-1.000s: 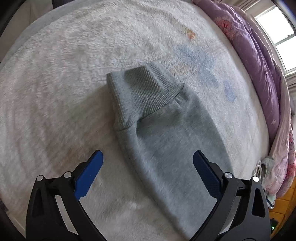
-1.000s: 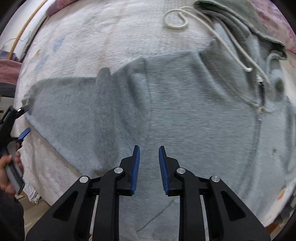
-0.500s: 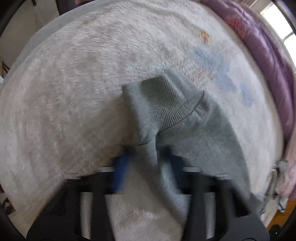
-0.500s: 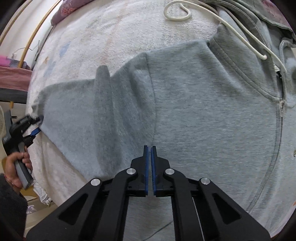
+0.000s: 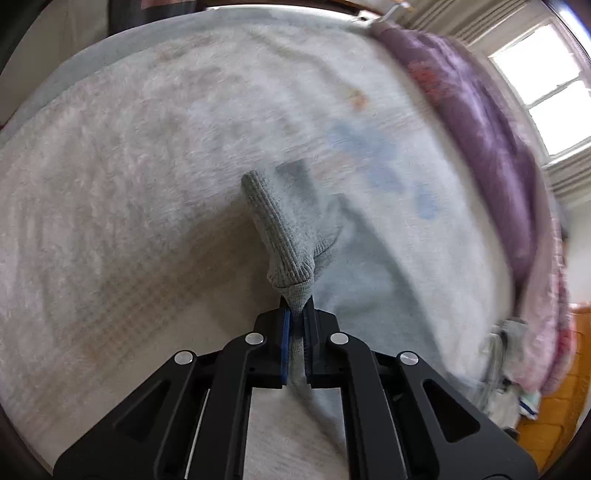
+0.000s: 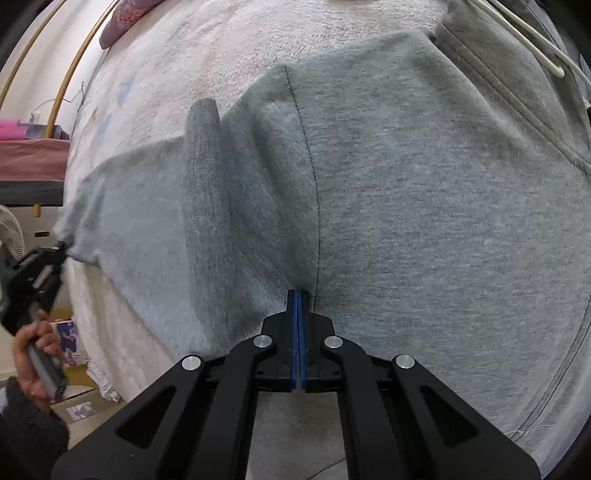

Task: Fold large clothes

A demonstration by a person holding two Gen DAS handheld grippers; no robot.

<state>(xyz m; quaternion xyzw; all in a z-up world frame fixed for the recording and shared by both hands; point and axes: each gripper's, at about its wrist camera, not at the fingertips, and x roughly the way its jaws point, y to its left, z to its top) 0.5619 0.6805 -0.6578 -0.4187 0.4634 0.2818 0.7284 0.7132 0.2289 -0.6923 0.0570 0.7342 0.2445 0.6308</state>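
A grey zip hoodie (image 6: 424,192) lies spread on a white fleece blanket (image 6: 295,33). Its sleeve (image 6: 140,206) runs out to the left. In the left wrist view my left gripper (image 5: 296,314) is shut on the sleeve's ribbed cuff (image 5: 280,225) and lifts it off the blanket (image 5: 129,184). It also shows at the left edge of the right wrist view (image 6: 61,245), at the sleeve's end. My right gripper (image 6: 298,295) is shut, its tips pressed into the cloth by the armpit seam. I cannot tell if cloth is pinched between them.
A purple and pink quilt (image 5: 491,122) lies bunched along the bed's far right side under a window (image 5: 543,85). White drawstrings (image 6: 524,44) cross the hoodie's collar. A fan (image 6: 9,232) and boxes stand beyond the bed's left edge.
My left gripper closed on the cuff and raised it off the blanket. My right gripper shut and moved forward and down to the armpit seam.
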